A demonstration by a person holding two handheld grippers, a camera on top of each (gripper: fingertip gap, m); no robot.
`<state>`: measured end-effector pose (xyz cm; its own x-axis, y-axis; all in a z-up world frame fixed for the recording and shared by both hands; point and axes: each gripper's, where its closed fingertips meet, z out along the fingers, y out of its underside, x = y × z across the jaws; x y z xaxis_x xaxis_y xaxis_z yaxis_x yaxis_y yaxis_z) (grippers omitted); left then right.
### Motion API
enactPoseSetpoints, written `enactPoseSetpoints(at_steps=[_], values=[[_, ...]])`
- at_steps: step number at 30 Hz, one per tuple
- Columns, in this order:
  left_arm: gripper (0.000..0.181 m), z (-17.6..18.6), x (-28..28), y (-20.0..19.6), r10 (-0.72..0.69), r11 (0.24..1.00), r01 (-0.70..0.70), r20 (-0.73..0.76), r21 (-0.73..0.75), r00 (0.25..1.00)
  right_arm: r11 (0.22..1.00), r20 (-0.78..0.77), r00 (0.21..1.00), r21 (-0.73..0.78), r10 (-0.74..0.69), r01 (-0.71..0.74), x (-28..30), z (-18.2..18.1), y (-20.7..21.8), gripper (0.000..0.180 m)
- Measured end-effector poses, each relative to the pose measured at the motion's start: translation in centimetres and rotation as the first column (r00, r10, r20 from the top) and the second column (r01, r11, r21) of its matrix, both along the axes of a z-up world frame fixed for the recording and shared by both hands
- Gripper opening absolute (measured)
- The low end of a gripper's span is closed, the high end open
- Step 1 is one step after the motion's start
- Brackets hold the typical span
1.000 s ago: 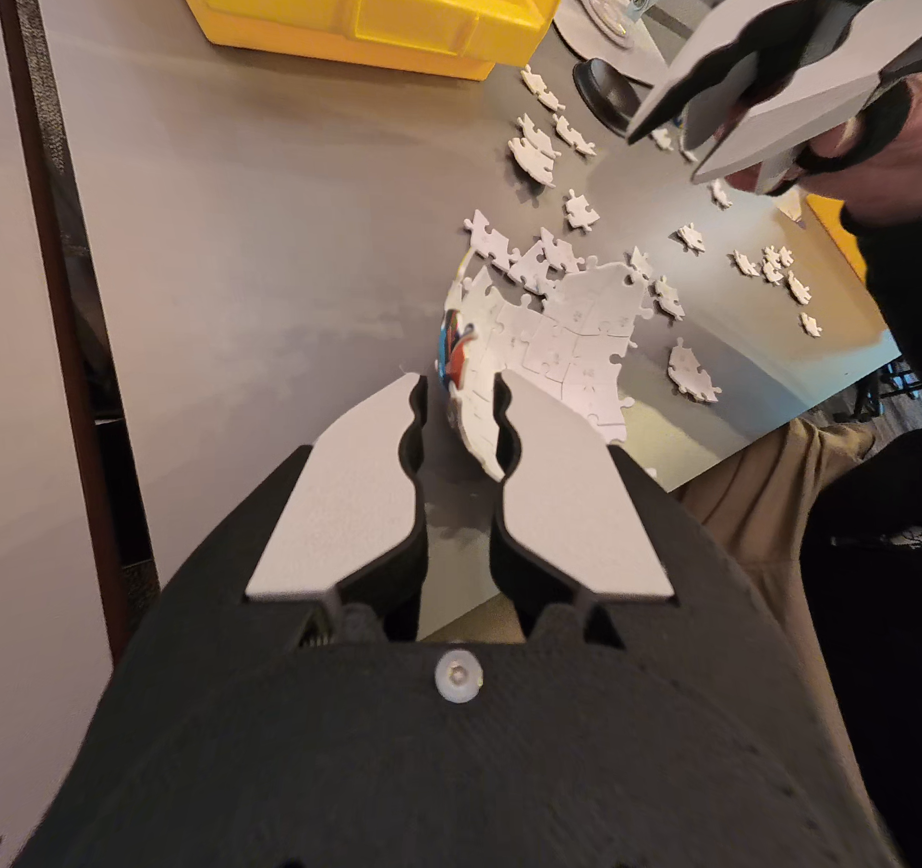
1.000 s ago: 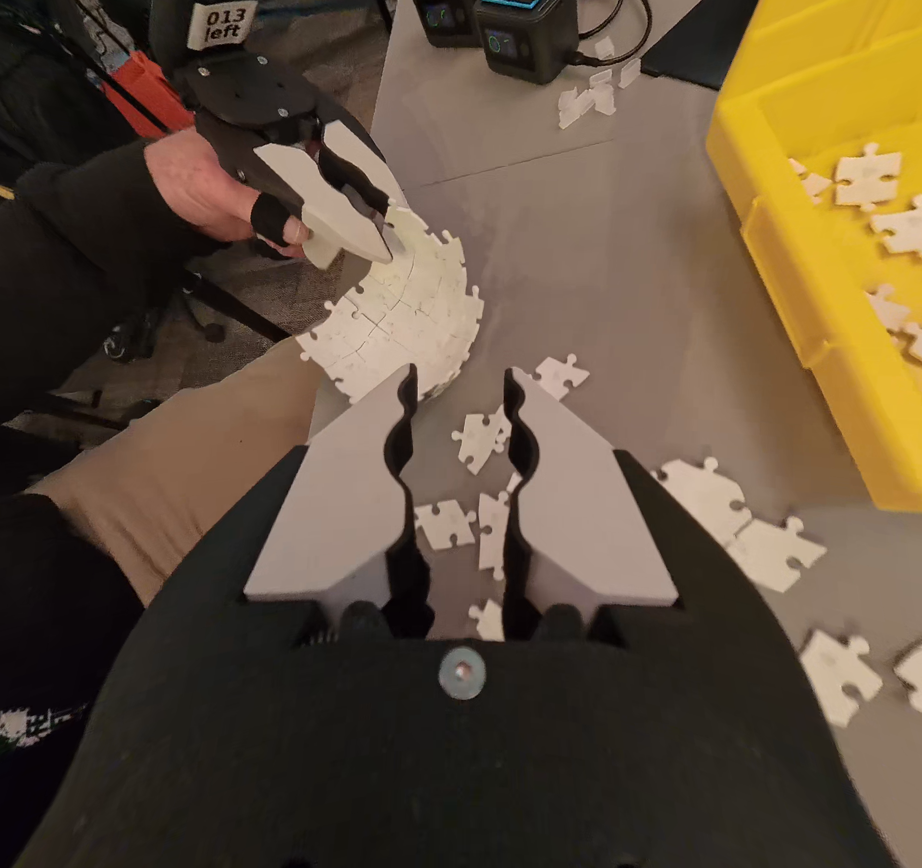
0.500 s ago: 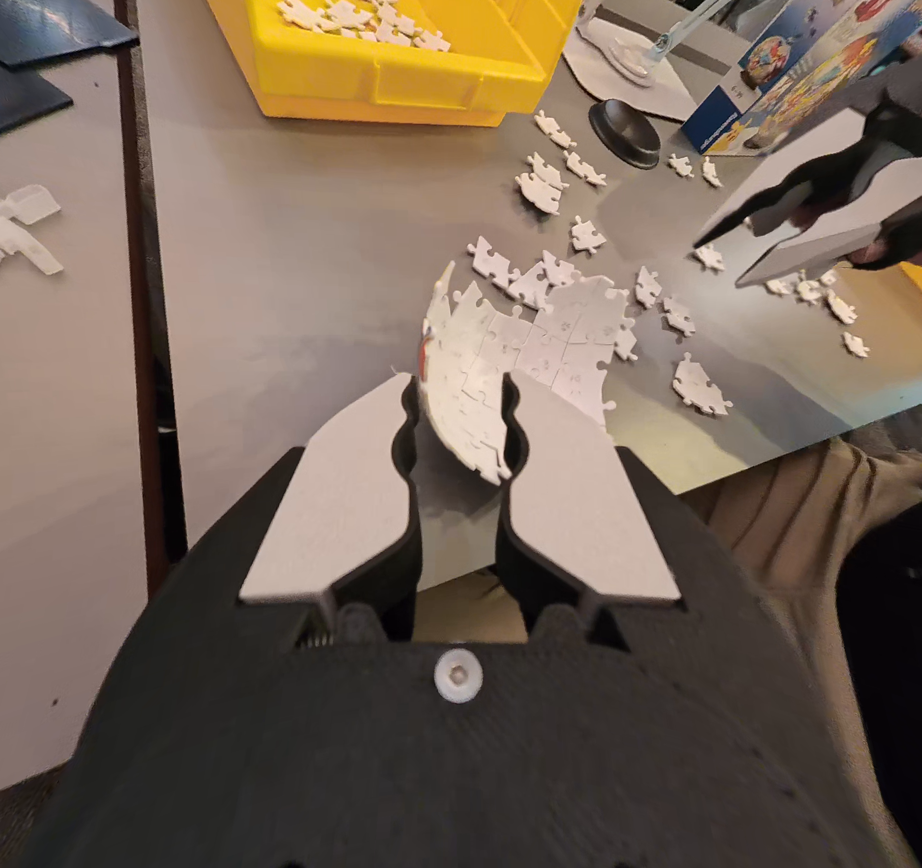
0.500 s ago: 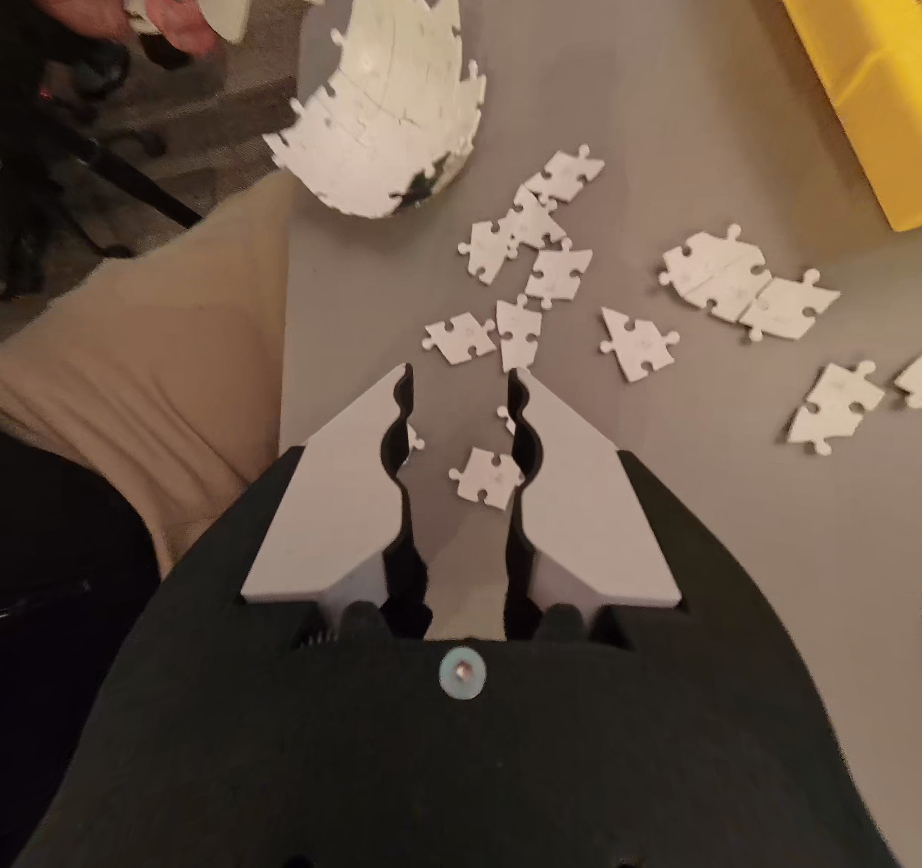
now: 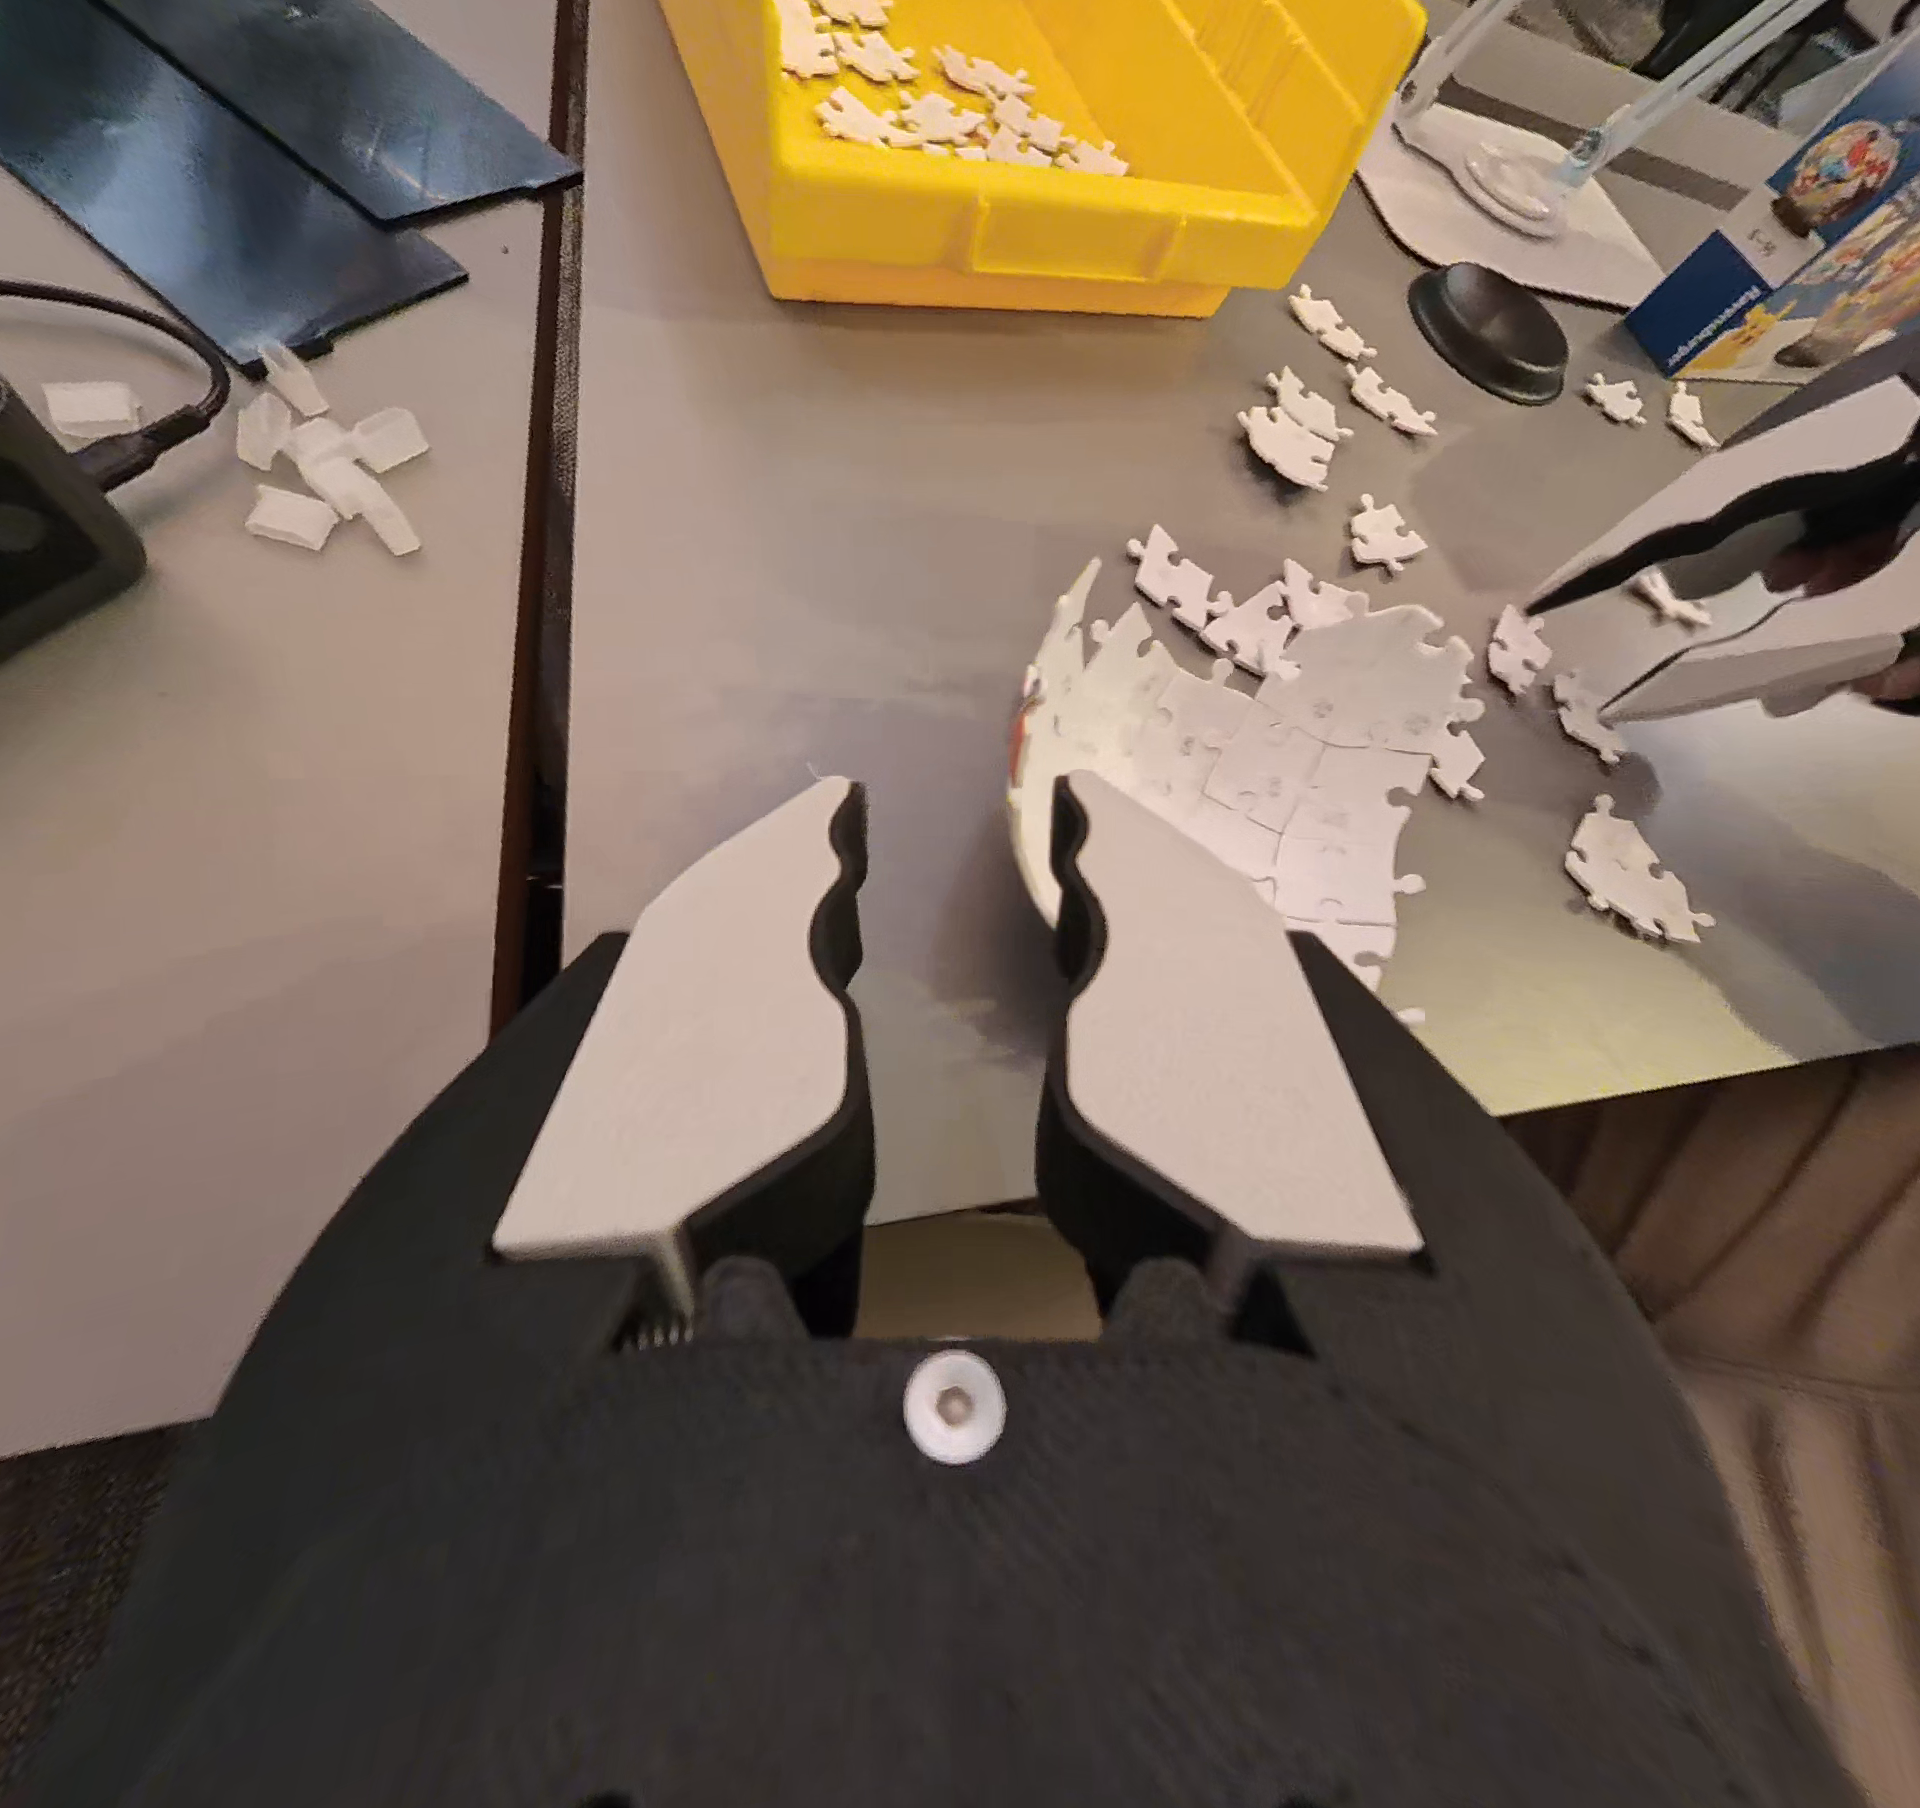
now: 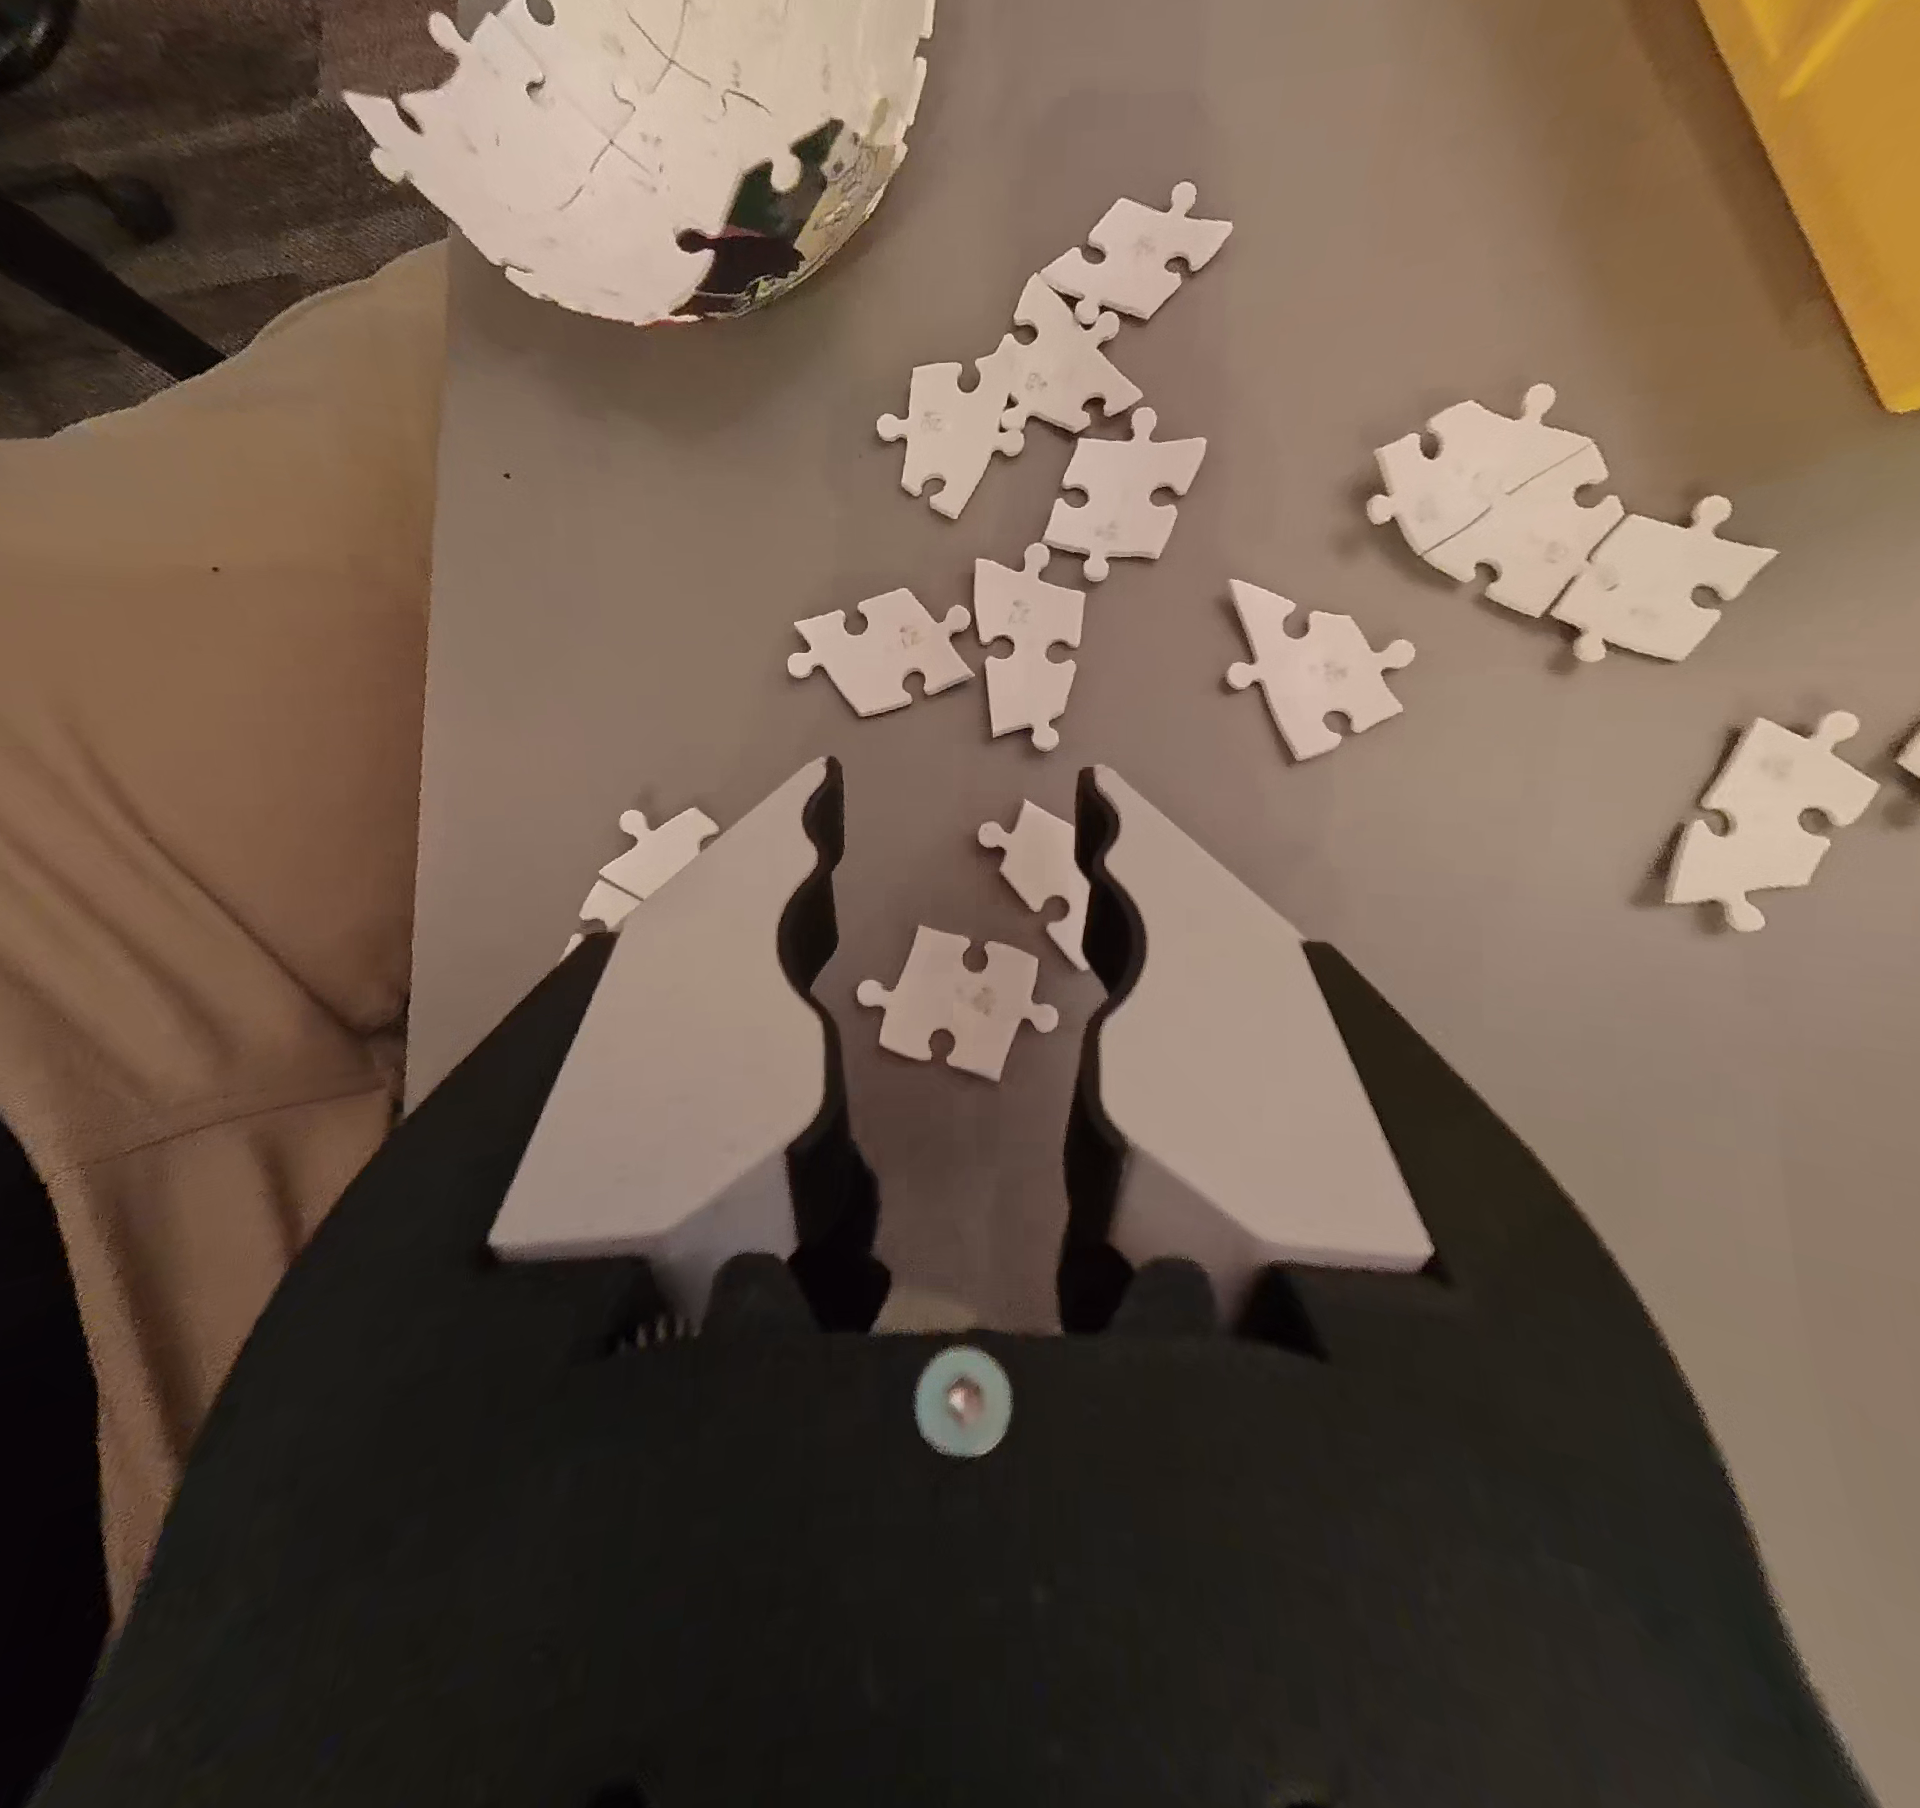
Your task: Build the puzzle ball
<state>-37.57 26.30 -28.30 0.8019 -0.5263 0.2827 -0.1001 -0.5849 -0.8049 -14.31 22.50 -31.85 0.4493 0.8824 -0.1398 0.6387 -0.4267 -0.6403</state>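
Pieces come first now: we hold the right gripper (image 6: 956,782) low over the loose puzzle pieces (image 6: 1117,506) on the grey table (image 6: 1351,148), its jaws spread and empty, with one single piece (image 6: 956,1015) lying between the fingers. To do this pick well, we judge we should centre on that piece, catch it by an edge so it tips up off the table, and close gently, since a thin flat piece can slide away or drag its neighbour (image 6: 1034,865) along. The half-built puzzle ball (image 5: 1278,771) sits as a curved shell on the table near its front edge, just beside the left gripper (image 5: 956,802), whose jaws are spread and hold nothing.

Half a second ago the left jaws straddled the shell's rim; now they are off to its left, clear of it, and it rests alone. The right gripper has dropped closer to the pieces. More pieces wait in the yellow bin (image 5: 1081,241).
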Motion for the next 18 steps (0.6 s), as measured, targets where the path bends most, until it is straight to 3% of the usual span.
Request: enactPoseSetpoints(at_steps=[7,18], values=[[0.033,0.6,0.3,1.0,0.042,0.998,-0.045,0.071,0.032,0.997,0.998,-0.060,0.997,-0.043,0.038,-0.040,-0.6,-0.5,-0.4,0.034],[0.034,2.7,-0.9,3.2,0.078,0.992,-0.088,0.108,0.091,0.991,0.989,-0.085,0.988,-0.065,0.128,-0.134,1.0,2.1,-0.2,0.030]])
